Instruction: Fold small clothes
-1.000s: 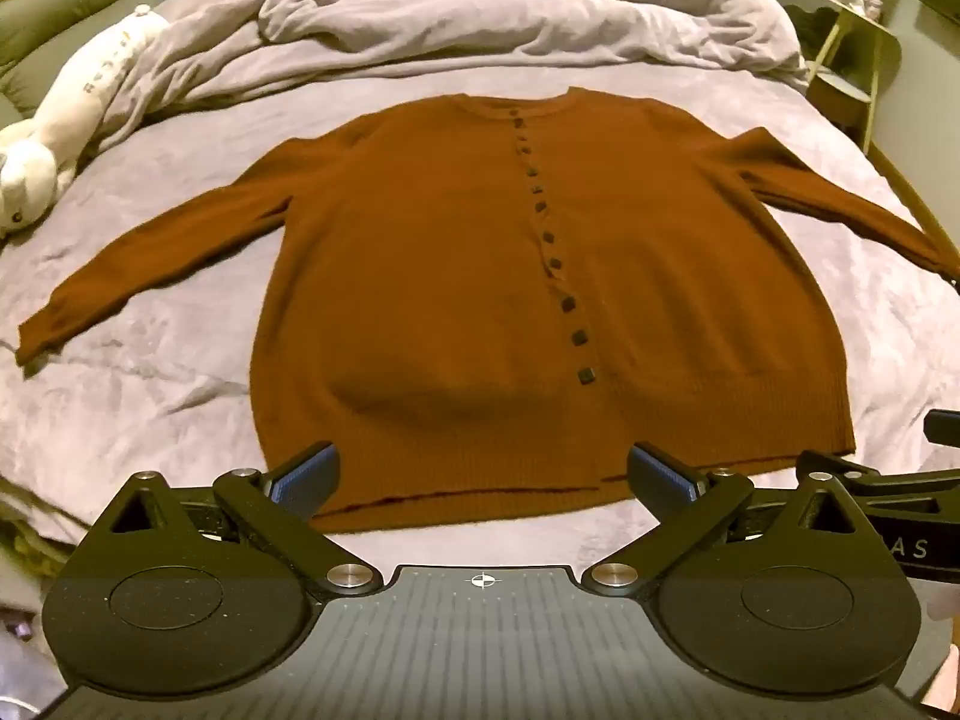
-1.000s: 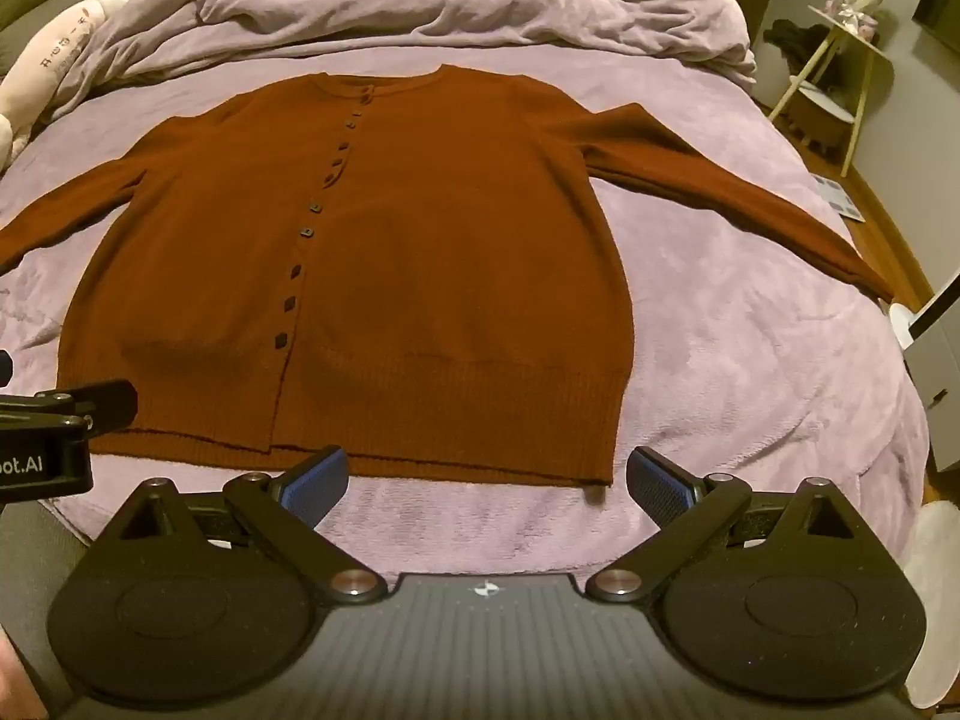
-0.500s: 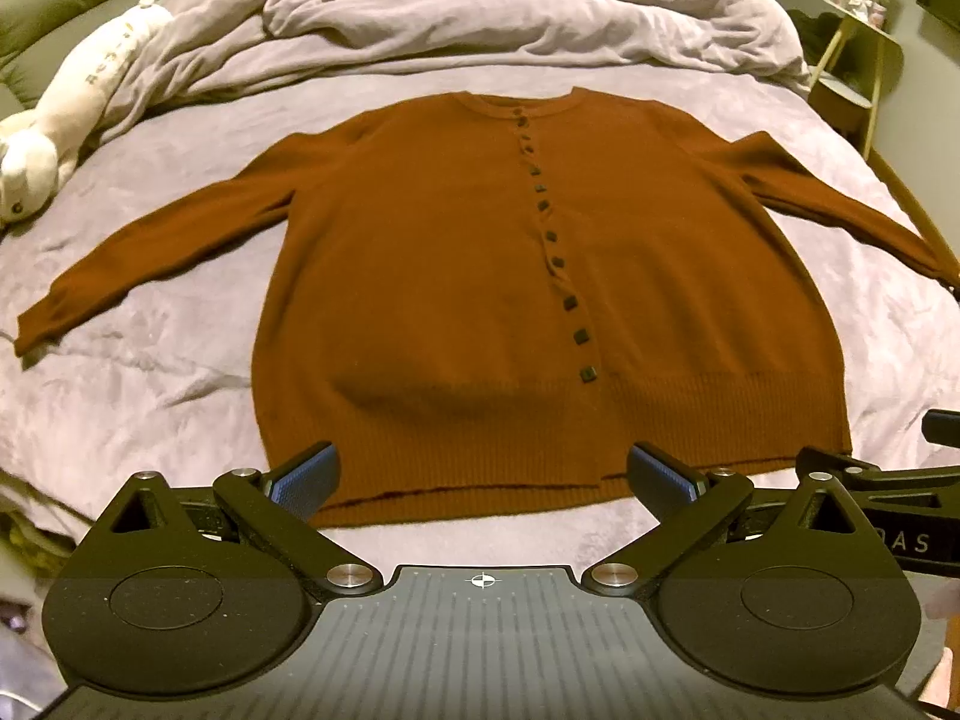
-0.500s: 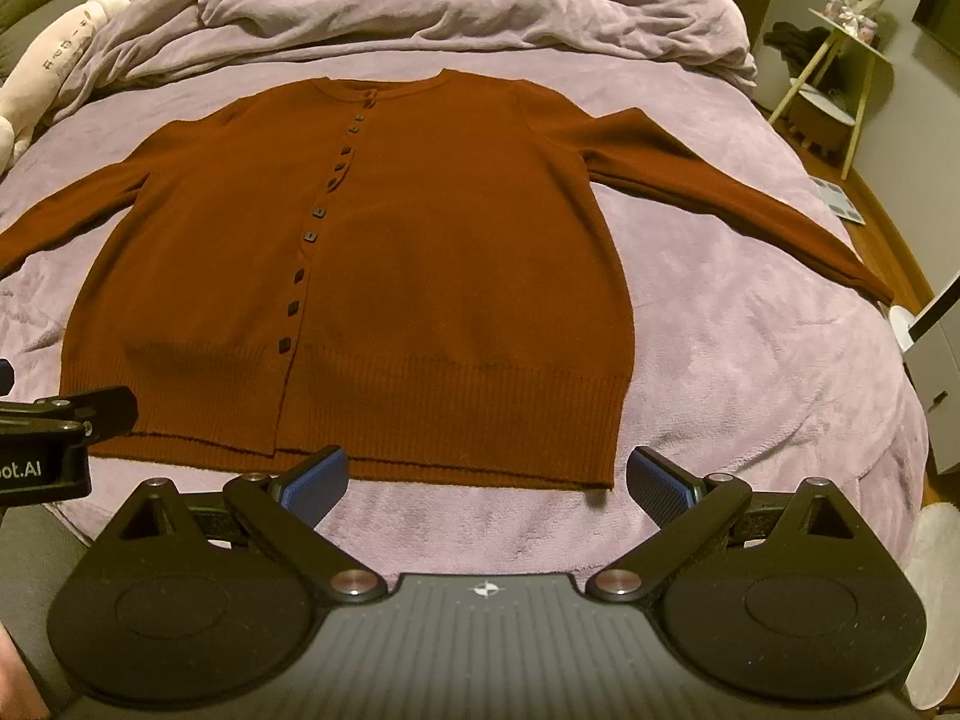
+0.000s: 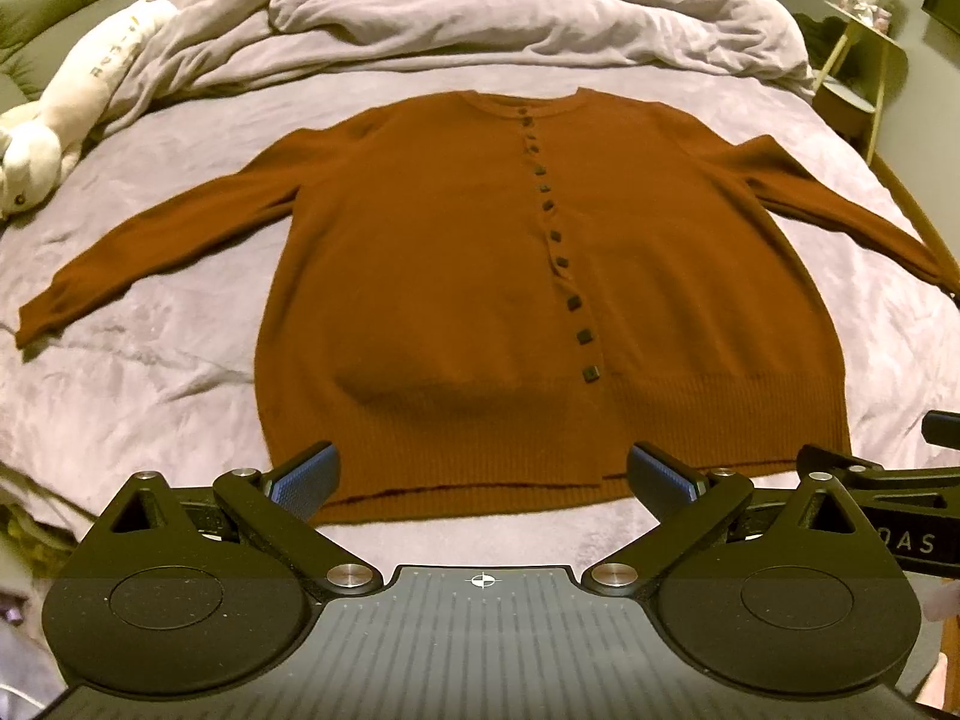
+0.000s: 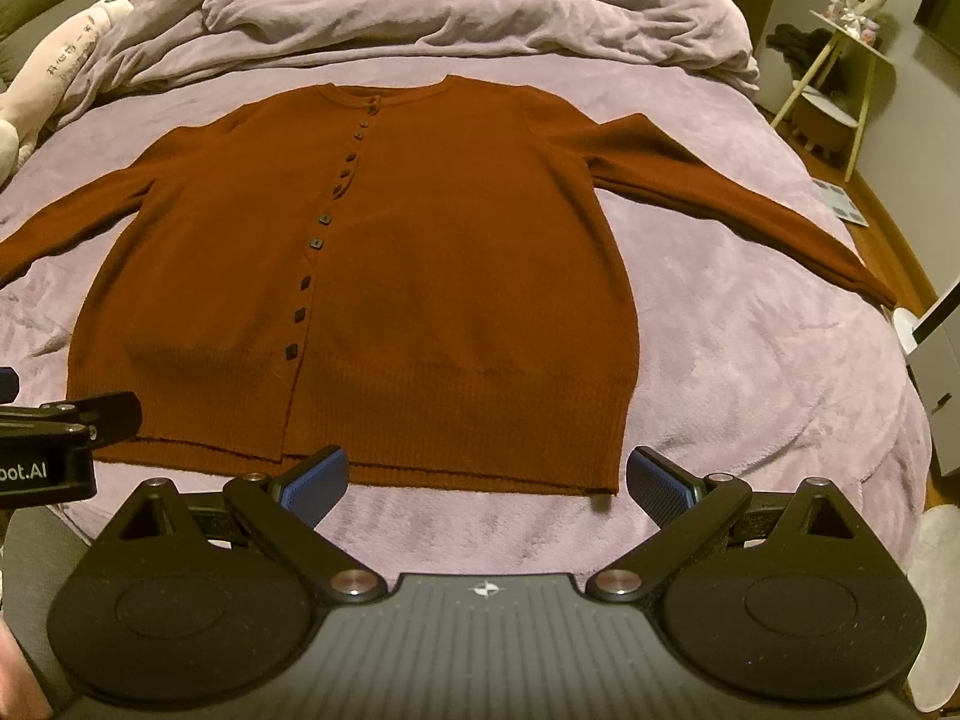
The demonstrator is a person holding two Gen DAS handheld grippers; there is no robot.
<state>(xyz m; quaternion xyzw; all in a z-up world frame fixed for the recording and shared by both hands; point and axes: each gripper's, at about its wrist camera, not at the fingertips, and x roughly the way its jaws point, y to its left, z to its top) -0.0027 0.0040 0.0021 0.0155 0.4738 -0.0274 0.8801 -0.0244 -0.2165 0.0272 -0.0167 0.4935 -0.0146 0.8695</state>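
A rust-brown buttoned cardigan [image 5: 480, 276] lies flat and face up on the lilac bed [image 5: 150, 384], both sleeves spread out to the sides. It also shows in the right wrist view [image 6: 420, 264]. My left gripper [image 5: 480, 480] is open and empty, hovering just short of the hem, left of the button line. My right gripper [image 6: 486, 480] is open and empty over the hem's right part, near the right bottom corner [image 6: 606, 480]. Each gripper sees the other at the frame edge.
A bunched lilac duvet [image 5: 510, 12] lies across the head of the bed. A white plush toy [image 5: 66, 114] lies at the left edge. A small side table [image 6: 840, 72] stands right of the bed, and white furniture [image 6: 936, 372] sits at the right.
Both grippers have eased slightly back and down; the cardigan sits a little higher in each view. The cardigan has not moved and both grippers stay open.
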